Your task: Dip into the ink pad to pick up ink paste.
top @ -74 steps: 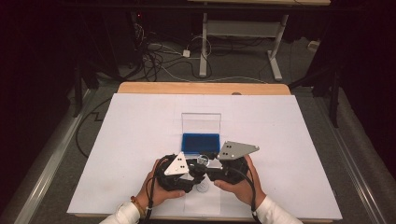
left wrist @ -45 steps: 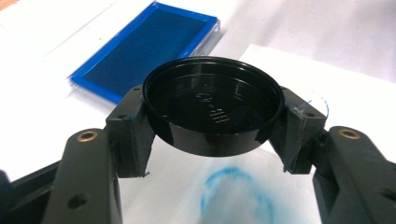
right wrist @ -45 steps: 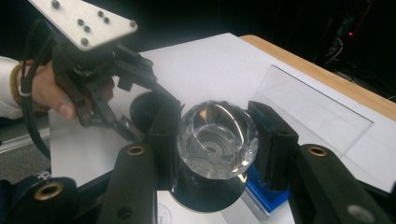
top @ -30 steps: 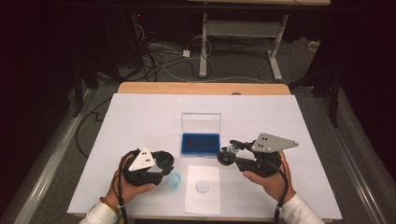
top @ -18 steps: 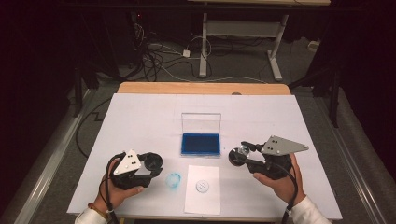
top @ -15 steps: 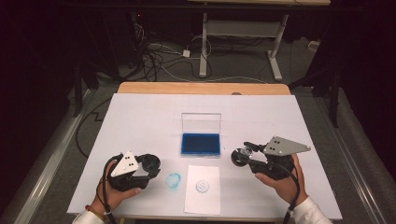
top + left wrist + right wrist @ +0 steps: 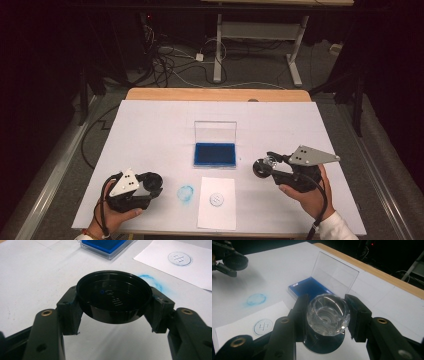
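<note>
My left hand-held gripper (image 7: 113, 315) is clamped on the black cap (image 7: 113, 296), my right hand-held gripper (image 7: 327, 322) on the clear-handled stamp (image 7: 327, 311). The paper (image 7: 216, 202) between them already carries a round blue print (image 7: 216, 199), so stamping looks done; what's left, I'd judge, is recapping (maybe shutting the ink pad case (image 7: 215, 152) just ahead too). Bare tabotop, no: bare tabletop (image 7: 150, 135) lies ahead of both, its near edge right behind my left one, with a blue smudge (image 7: 185, 193) just inboard of it.
</note>
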Tool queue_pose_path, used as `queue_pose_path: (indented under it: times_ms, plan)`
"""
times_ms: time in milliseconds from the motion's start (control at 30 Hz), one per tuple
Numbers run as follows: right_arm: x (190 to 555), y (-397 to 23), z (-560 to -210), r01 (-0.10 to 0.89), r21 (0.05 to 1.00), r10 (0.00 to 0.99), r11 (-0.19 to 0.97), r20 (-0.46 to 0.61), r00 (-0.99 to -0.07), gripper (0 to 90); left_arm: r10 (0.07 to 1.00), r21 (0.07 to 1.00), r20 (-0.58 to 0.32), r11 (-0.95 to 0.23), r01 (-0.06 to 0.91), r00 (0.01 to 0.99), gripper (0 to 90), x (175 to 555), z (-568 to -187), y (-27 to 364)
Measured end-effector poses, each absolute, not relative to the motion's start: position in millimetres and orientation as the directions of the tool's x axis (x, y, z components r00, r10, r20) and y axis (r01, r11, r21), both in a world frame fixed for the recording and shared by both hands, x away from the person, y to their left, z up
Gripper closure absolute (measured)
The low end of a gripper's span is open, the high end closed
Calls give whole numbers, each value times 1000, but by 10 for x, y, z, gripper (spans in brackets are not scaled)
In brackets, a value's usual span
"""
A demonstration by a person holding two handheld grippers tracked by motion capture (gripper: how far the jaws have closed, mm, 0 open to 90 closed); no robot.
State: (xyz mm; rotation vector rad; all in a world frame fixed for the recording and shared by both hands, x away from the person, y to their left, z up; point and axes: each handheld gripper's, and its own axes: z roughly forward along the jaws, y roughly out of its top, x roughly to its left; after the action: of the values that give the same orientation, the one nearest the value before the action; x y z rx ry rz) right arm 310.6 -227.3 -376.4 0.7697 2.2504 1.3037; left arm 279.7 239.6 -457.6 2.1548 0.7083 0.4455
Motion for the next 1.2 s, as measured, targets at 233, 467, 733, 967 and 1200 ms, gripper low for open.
queue_pose_path:
  times_ms: [233, 467, 733, 967, 1200]
  plan:
    - [3183, -2166, -3706, 243, 880, 632, 408, -80, -771, 575, 621, 787, 80, -520, 333, 780, 366, 2803, -4564, 2381]
    - [3343, -2023, -3571, 237, 873, 620, 426, -91, -779, 575, 625, 776, 82, -529, 343, 777, 366, 2809, -4588, 2378]
    - [3467, -1770, -3353, 202, 872, 591, 445, -116, -798, 575, 632, 773, 86, -530, 348, 771, 366, 2796, -4583, 2393]
    - [3563, -1508, -3333, 187, 858, 559, 479, -133, -819, 575, 632, 773, 87, -530, 348, 770, 366, 2797, -4585, 2391]
    - [3699, -1352, -3389, 206, 848, 554, 489, -119, -824, 575, 628, 771, 86, -533, 347, 774, 366, 2806, -4593, 2391]
